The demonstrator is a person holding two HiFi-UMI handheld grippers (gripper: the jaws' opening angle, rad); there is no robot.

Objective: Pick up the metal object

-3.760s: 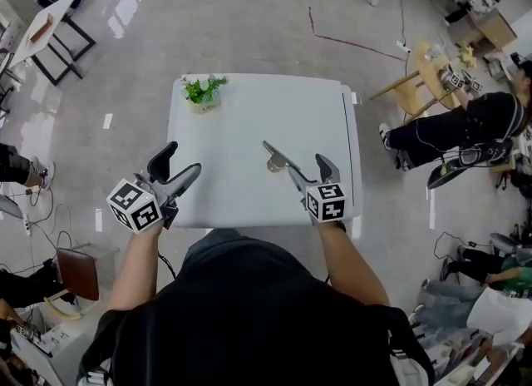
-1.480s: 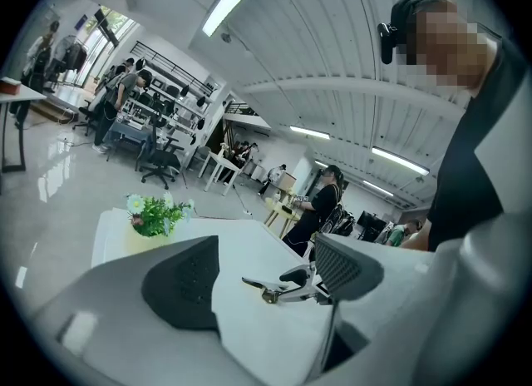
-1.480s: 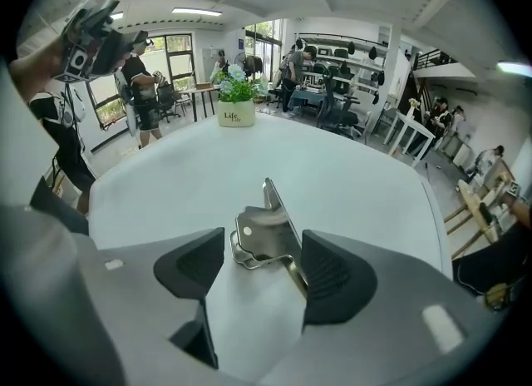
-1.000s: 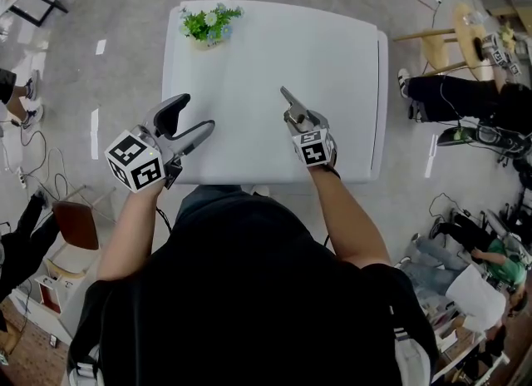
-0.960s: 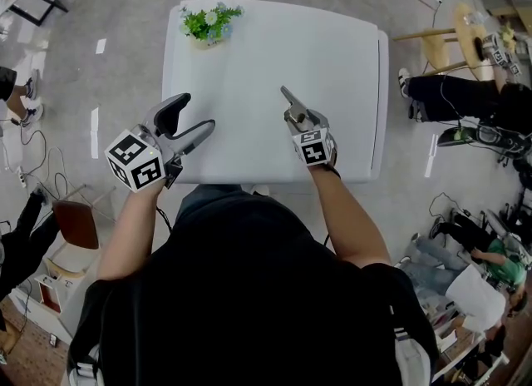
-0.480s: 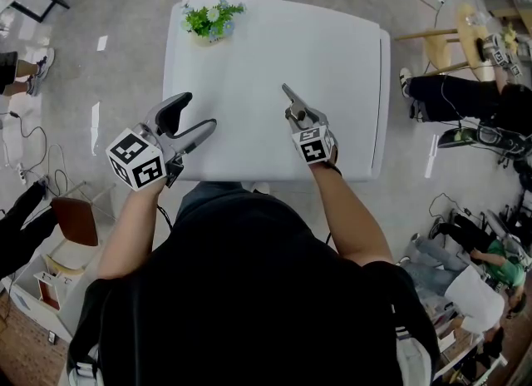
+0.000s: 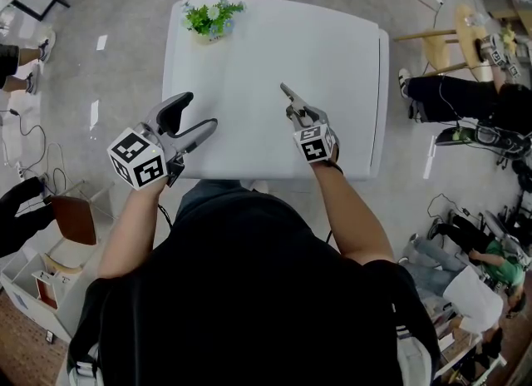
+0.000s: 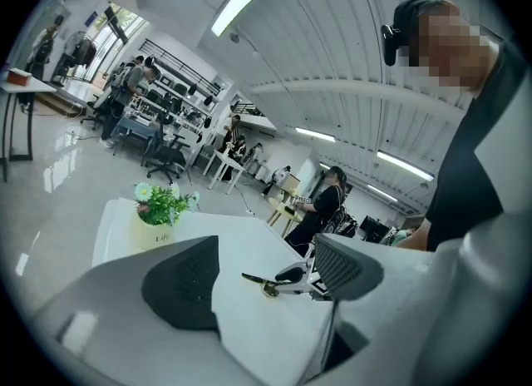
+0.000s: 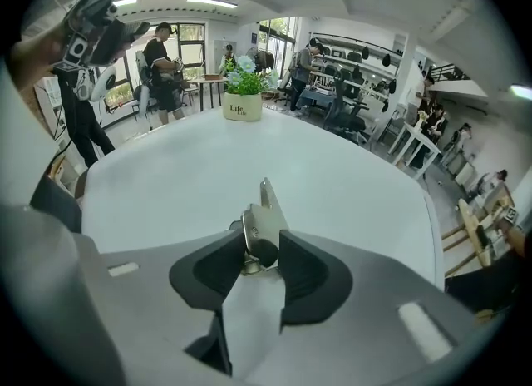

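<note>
The metal object [image 9: 264, 218] is a slim silver piece with a pointed tip and a dark knob at its near end. My right gripper [image 9: 253, 253] is shut on it, with the tip sticking out ahead over the white table [image 9: 183, 168]. From the head view the metal object [image 7: 293, 101] points up-left from my right gripper [image 7: 304, 118], above the table's near middle. My left gripper [image 7: 193, 118] hovers open at the table's near left corner with nothing between its fingers. The left gripper view catches the metal object [image 8: 264, 281] held off to the right.
A small potted plant [image 7: 208, 20] in a white pot stands at the table's far left corner. The white table [image 7: 332, 51] carries nothing else. People, chairs and desks stand around on the floor; one person sits at the right [image 7: 465, 97].
The right gripper with the metal object has shifted only slightly over the last second. Since 3.8 s ago it has come off the table's right part toward the middle. The left gripper stays open.
</note>
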